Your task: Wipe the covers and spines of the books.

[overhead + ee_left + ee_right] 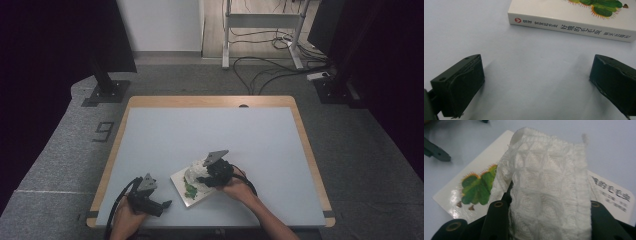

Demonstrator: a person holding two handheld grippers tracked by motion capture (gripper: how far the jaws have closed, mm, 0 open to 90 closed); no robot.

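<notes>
The right tongs [204, 181] are clenched on a white waffle-textured cloth [544, 185]; in the right gripper view the cloth rises from between the two black jaws and drapes forward over a white picture book [459, 192]; the book's cover shows a green caterpillar drawing [477, 187], partly hidden by the cloth, and dark printed characters near its far right corner. In the high view the cloth [196, 172] sits bunched on top of the book [181, 189], which lies flat on the pale blue table [210, 130], towards the near edge and a little left of the middle; the right hand [239, 189] holds its gripper just beside the book's right side, over the cloth. The left tongs [166, 203] are released, jaws spread wide with bare table between them; they lie low near the table's near left corner, close to the book's left corner but apart from it; in the left gripper view the book's spine [571, 27], printed with a red round mark and dark characters, faces the jaws across a stretch of table.
</notes>
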